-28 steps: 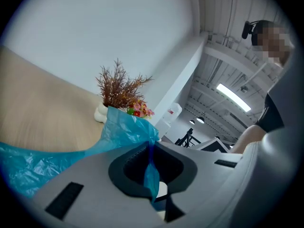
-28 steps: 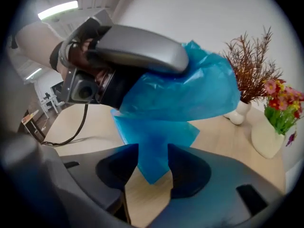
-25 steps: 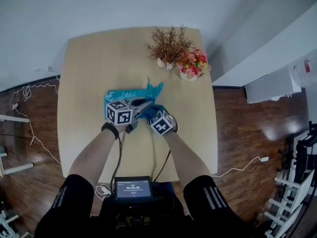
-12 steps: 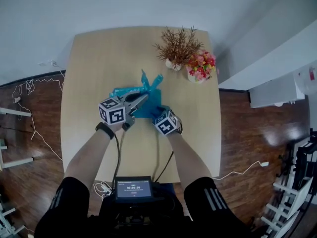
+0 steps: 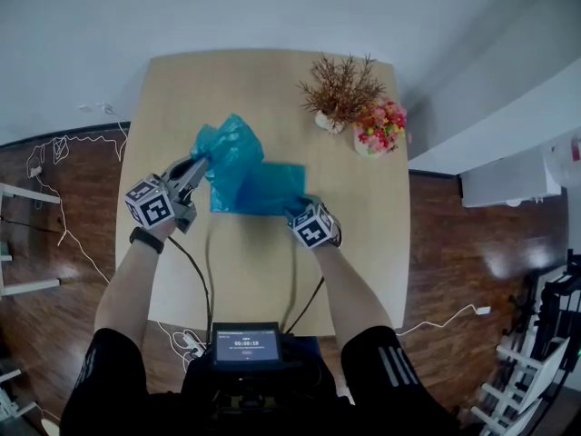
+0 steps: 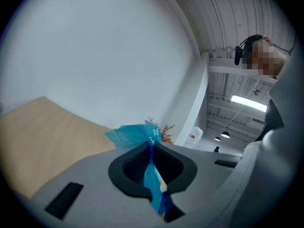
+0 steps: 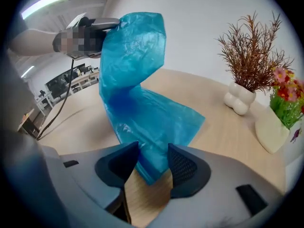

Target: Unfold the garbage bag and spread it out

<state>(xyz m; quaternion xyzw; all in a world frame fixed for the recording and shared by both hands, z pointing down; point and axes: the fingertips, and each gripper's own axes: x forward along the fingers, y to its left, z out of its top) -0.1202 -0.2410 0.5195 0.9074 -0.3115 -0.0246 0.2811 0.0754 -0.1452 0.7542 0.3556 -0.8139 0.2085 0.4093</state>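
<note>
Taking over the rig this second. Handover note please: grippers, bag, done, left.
Left gripper: shut on one end of the blue garbage bag, holding that end up above the table.
Right gripper: open, its jaws have just been opening. The bag's near corner lies between them on the table, not pinched.
Bag: one part lies flat mid-table, the rest rises crumpled to the left gripper. The two vases at the far right stand apart from it.
Done: bag partly unfolded.
Left: probably pin the near corner again, draw the raised end out, lay it all flat.
</note>
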